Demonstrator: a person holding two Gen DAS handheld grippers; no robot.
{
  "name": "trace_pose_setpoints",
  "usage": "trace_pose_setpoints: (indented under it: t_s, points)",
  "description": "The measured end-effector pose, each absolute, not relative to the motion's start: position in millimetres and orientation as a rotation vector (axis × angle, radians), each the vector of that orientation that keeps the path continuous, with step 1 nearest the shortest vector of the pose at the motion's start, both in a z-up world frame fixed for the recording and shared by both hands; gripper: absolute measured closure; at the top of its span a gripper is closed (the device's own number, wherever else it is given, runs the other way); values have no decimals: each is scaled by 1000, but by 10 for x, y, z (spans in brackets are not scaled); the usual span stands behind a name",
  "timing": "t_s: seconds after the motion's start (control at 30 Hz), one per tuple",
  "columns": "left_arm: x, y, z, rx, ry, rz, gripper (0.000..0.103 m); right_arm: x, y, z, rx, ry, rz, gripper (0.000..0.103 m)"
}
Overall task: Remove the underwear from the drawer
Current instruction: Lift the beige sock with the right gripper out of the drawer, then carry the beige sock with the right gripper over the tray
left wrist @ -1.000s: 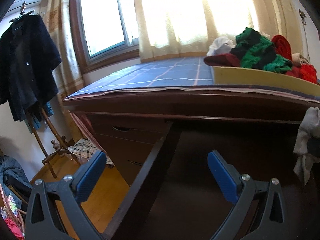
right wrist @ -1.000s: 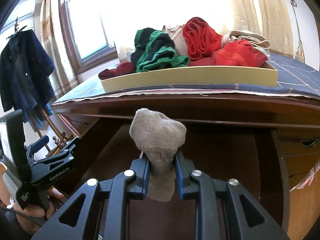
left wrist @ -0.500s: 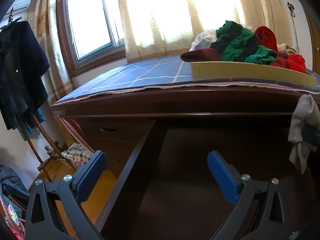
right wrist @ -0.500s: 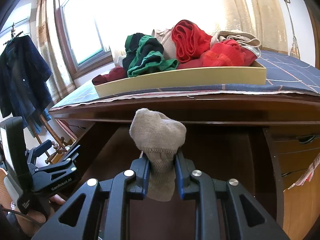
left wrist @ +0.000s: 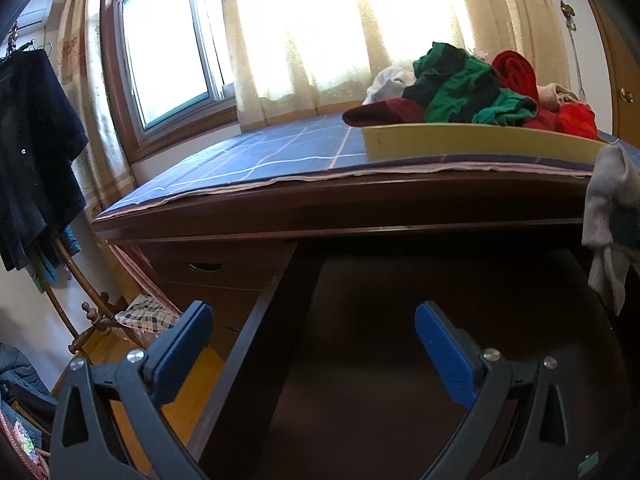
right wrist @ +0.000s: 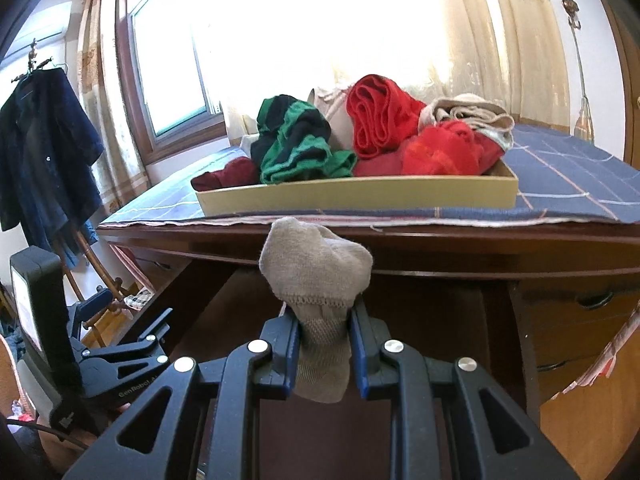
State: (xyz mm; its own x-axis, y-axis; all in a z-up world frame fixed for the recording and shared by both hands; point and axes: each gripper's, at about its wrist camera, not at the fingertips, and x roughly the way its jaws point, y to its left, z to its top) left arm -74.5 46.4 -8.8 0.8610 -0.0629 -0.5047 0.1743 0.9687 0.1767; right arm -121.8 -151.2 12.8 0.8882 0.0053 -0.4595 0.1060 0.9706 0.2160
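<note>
Right gripper (right wrist: 323, 354): jaws clamped on a beige knitted garment (right wrist: 316, 272), apparently a sock, though the fisheye view leaves this uncertain. The garment bulges above the pads, over the open drawer (right wrist: 224, 296) and just below the front edge of the desk (right wrist: 440, 248). Left gripper (left wrist: 314, 346): jaws spread wide with nothing between them, straddling the drawer's left wall. On the desk's blue checked cloth (right wrist: 568, 184), near the front edge, stands a yellow tray (right wrist: 360, 196) heaped with red, green and beige garments (right wrist: 384, 136). A dark coat (right wrist: 44, 152) hangs at left beside the window.
</note>
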Motion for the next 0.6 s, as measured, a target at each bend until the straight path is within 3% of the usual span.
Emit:
trace_pose_setpoints:
  t_s: [0.6]
  points:
    - [-773,469,-86,223,509,-133,0,-1431,-1562,469,172,394,-96,79]
